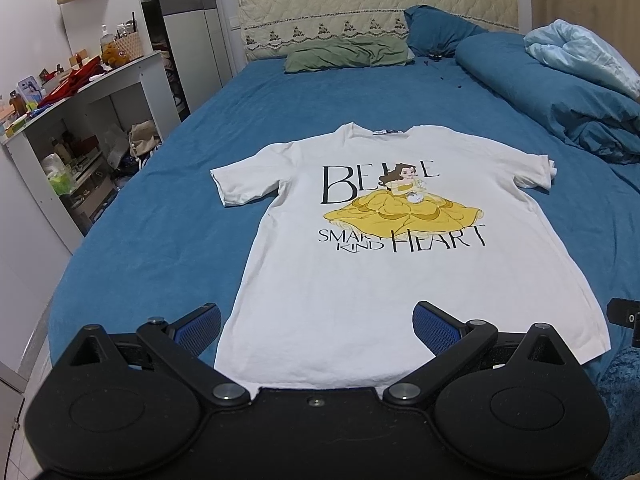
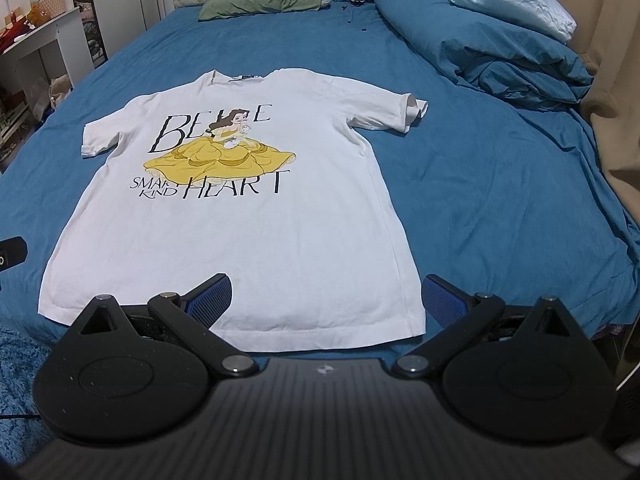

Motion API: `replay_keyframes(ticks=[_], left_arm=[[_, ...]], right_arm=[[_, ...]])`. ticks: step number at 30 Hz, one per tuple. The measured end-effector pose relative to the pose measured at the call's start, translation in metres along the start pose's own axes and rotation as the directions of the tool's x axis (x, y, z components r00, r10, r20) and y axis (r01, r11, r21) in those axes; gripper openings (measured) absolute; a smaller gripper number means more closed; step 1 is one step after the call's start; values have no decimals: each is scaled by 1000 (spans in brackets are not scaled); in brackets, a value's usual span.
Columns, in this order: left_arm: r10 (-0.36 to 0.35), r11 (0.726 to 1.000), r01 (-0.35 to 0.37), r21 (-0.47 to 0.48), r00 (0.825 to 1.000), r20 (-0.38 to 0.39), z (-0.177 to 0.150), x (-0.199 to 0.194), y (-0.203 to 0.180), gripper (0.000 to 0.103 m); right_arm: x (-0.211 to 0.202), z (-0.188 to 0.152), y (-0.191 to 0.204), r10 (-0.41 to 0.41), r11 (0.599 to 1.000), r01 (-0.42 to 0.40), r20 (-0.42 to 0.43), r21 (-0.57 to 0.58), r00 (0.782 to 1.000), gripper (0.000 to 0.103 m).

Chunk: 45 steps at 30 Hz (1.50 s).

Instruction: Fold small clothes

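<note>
T-shirt [image 1: 360,280] flat on bed [image 1: 160,220]

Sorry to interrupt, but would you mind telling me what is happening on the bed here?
A person holds two claws above the near hem of a white T-shirt spread flat, print up, on a blue bed. The left claw and right claw are both open, holding nothing. No fold shows yet.

bed [image 1: 168,216], blue sheet | on it: white T-shirt [image 1: 384,280], green pillow [image 1: 348,54], blue duvet [image 1: 560,96]

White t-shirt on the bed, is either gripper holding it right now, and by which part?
Nothing is held. The white t-shirt lies flat on the bed; left gripper and right gripper both have jaws open near its hem.
</note>
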<state>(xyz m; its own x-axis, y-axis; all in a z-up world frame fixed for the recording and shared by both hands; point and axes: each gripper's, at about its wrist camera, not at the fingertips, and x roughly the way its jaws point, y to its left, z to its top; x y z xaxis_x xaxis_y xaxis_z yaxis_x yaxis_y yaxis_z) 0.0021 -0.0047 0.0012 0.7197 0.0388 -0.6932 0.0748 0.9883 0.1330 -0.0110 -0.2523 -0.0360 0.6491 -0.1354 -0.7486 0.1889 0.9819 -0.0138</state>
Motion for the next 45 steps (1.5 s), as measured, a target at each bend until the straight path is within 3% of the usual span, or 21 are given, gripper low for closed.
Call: replay_keyframes(ticks=[6,14,20,23,26,29,35,40,45], left_arm=[[9,1000,-10,8,1000,19,18,-3,-1,103],[-27,998,18,53,986,165,96,12,-10,103],[-76,995,59,78,969,236,168,64,-33,103],[-101,992,80,98,967,234,194,100,-52,103],[-126,989,107,99,970,208,212,146,-73,103],[-170,983,155,97,970,177,223,191,-95,103],[-240,966,230,115,967,83,230,269,-139,103],[-260,956,256,140,966,8,221,325,-172,103],[-253,960,257,116,966,-44,211,362,-179,103]], right_arm=[[-2,10,3,6,1000,-6,20,-9,1000,103],[10,72,-24,21,999,-24,111,29,994,103],[59,139,-51,-22,997,13,130,76,991,103],[101,167,-61,-57,994,46,121,97,991,103],[144,183,-78,-40,985,21,108,173,993,103],[192,190,-96,-10,959,-15,86,284,996,103],[274,178,-118,-12,891,-12,49,454,999,103],[320,155,-126,-9,795,-45,85,604,996,103],[353,144,-129,-34,709,-73,137,701,990,101]])
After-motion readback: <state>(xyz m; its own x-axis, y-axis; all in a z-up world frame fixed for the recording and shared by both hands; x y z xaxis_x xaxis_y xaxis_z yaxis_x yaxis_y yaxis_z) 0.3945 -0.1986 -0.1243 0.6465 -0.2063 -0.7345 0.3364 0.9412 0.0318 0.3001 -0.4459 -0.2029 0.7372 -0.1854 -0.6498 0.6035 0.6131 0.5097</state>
